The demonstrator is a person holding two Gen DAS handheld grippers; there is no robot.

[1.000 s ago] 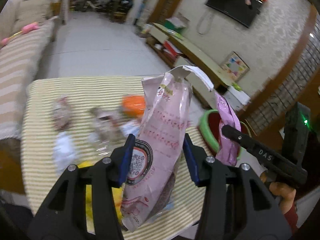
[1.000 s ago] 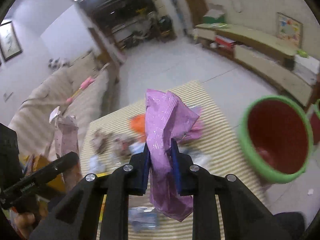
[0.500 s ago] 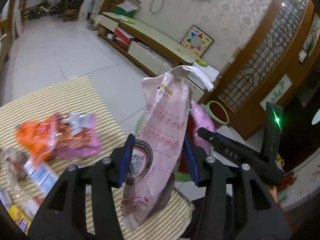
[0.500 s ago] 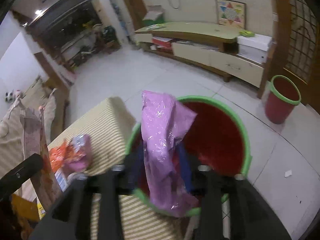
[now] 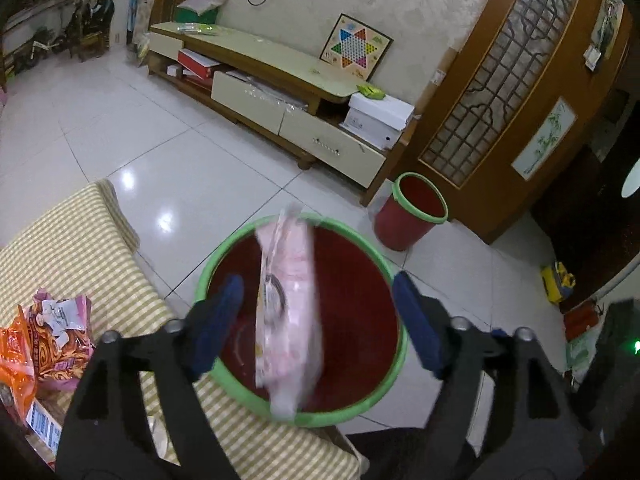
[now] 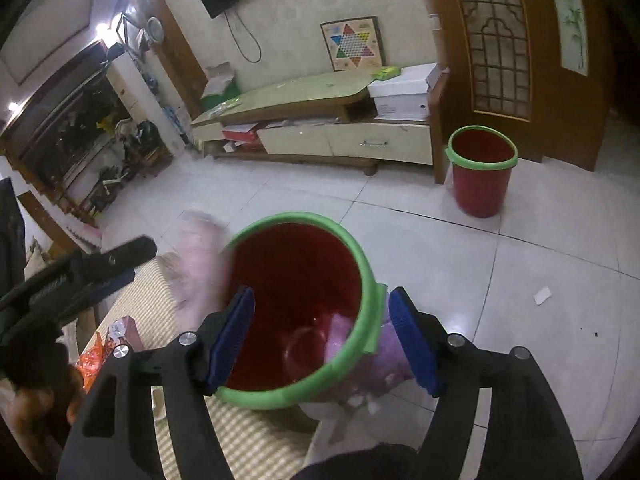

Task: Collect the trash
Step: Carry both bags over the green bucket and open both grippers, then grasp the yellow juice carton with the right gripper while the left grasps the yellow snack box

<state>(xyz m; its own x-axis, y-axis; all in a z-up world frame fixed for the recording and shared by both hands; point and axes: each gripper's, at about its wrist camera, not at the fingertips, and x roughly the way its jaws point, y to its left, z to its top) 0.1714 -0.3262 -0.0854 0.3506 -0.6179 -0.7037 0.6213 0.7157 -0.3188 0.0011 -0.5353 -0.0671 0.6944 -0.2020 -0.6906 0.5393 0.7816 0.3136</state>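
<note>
Over the red bin [image 5: 356, 280] with the green rim, the left gripper [image 5: 316, 320] has its two blue pads spread wide apart. Between them, touching neither pad, is the pale pink bag [image 5: 288, 312]. It looks blurry and stands almost straight up, its long side pointing down into the bin, so I think it is dropping in.

The right gripper [image 6: 320, 336] is wide apart too and holds nothing. It hangs over the same bin [image 6: 296, 280]. A purple wrapper [image 6: 340, 336] lies at the bottom, next to something clear and round that I cannot name.

More trash waits on the striped table [image 5: 80, 248], to the left of the bin. An orange bag [image 5: 16, 364] and a pink packet [image 5: 64, 320] lie there, close together. Both sit on the left gripper's side, so I think the left one is nearer and should turn back that way for the next grab. A second red bin [image 5: 412, 216] stands far off by the wooden door [image 5: 500, 92].
</note>
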